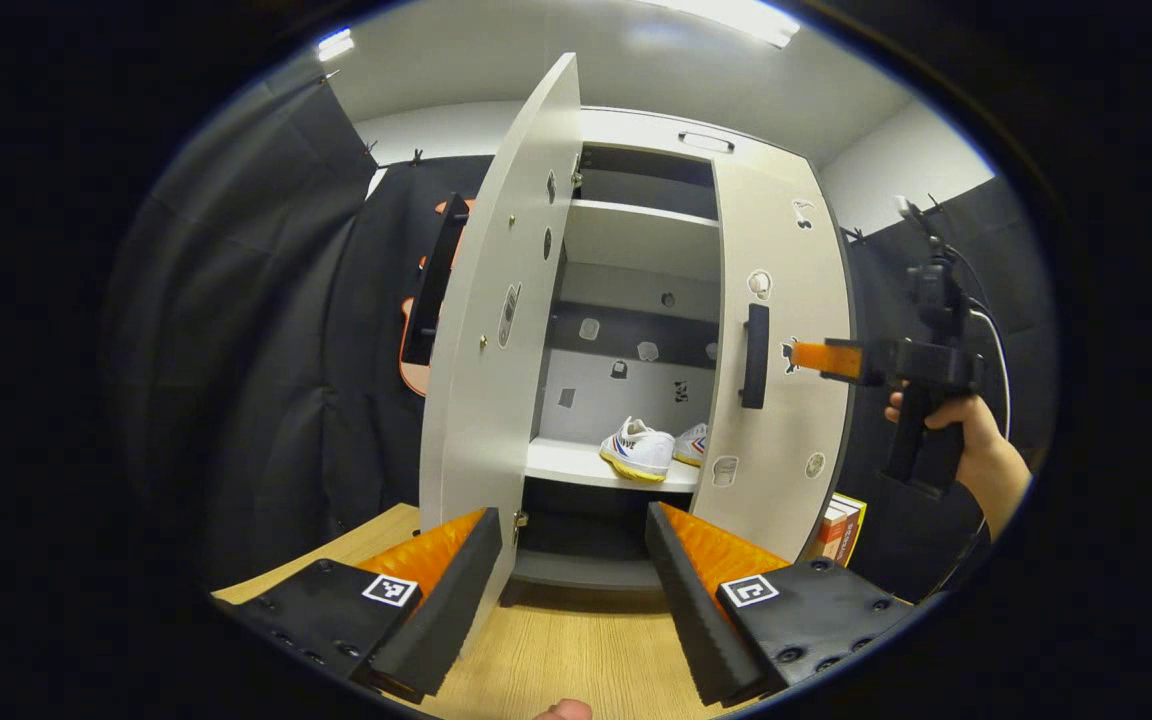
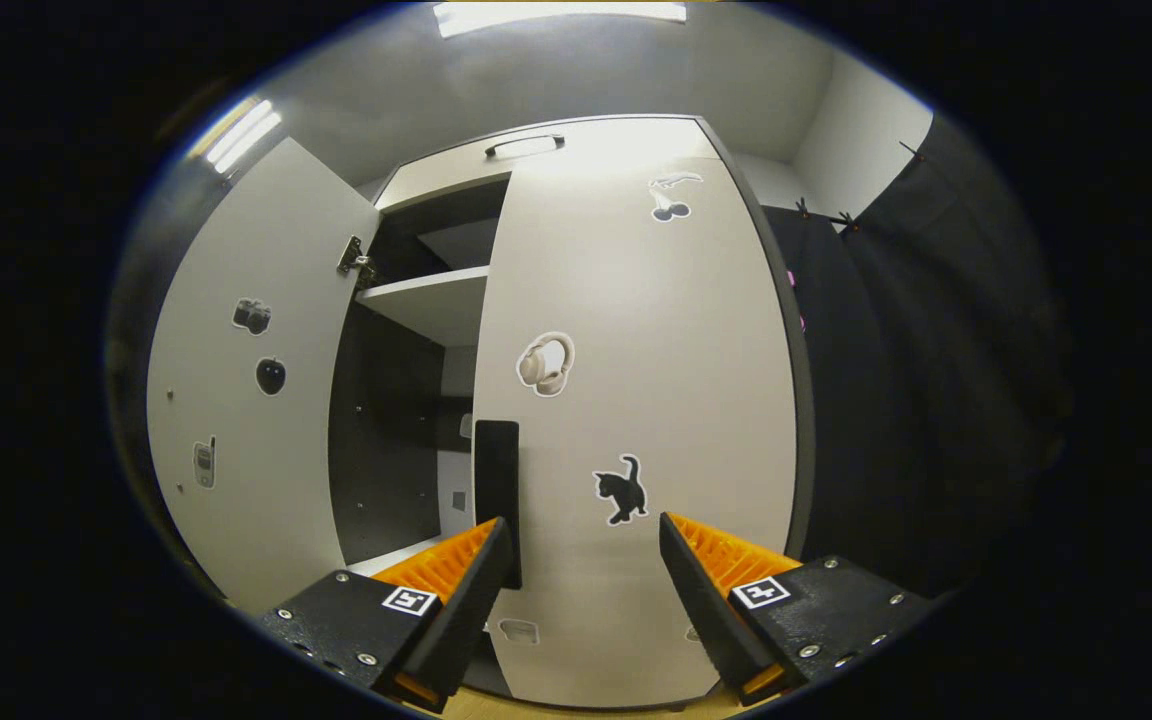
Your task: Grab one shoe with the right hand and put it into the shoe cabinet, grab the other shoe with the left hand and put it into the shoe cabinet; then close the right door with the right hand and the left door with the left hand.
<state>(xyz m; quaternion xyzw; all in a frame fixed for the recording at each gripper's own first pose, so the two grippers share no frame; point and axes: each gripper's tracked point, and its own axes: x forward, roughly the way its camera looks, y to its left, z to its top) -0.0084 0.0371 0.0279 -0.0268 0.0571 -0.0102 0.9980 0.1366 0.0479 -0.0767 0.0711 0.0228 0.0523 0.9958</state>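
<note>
Up close in the left gripper view, the left claw [image 1: 573, 580] is spread wide with nothing between its fingers, hovering over the wooden bench [image 1: 556, 650] in front of the shoe cabinet [image 1: 636, 130]. Just past it, the left door [image 1: 496, 320] stands swung open, edge toward us. In the right gripper view, the right claw [image 2: 586, 590] gapes wide too, empty, right up against the right door [image 2: 636, 400], its fingers either side of the cat sticker [image 2: 621, 490] and beside the black handle [image 2: 497, 490]; that door looks nearly closed. Deeper in, both shoes [image 1: 638, 449] sit side by side on the lower shelf [image 1: 566, 462]. Off to the right, a hand [image 1: 966, 430] holds the right gripper at the door.
</note>
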